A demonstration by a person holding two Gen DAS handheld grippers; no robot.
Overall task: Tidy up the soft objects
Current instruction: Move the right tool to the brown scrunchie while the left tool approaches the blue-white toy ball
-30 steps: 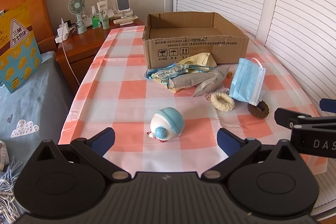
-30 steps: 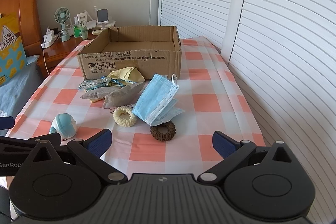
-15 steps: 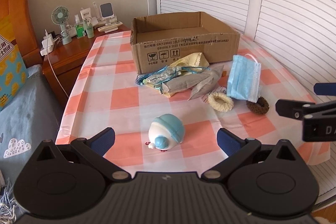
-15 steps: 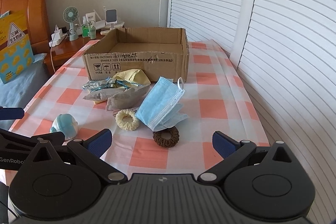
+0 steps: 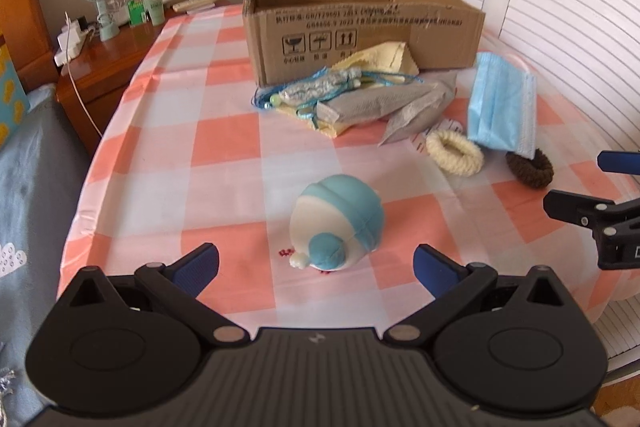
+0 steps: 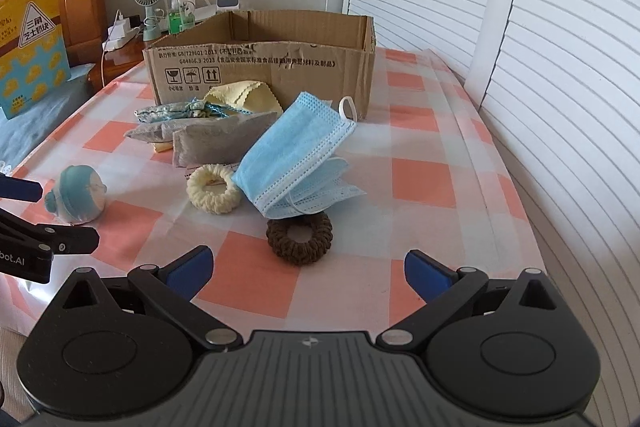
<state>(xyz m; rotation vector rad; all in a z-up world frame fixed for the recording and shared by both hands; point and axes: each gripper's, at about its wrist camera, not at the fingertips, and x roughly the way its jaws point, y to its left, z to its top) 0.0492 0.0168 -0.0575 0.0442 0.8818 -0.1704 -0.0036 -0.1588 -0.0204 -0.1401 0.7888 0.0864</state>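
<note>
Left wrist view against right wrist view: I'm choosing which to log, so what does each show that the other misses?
Only the left wrist view shows the left gripper open just short of the blue-and-white plush toy. Only the right wrist view shows the right gripper open before the brown scrunchie, plus the yellow snack bag. Both show the cardboard box, blue face mask, cream scrunchie and checked tablecloth.
</note>
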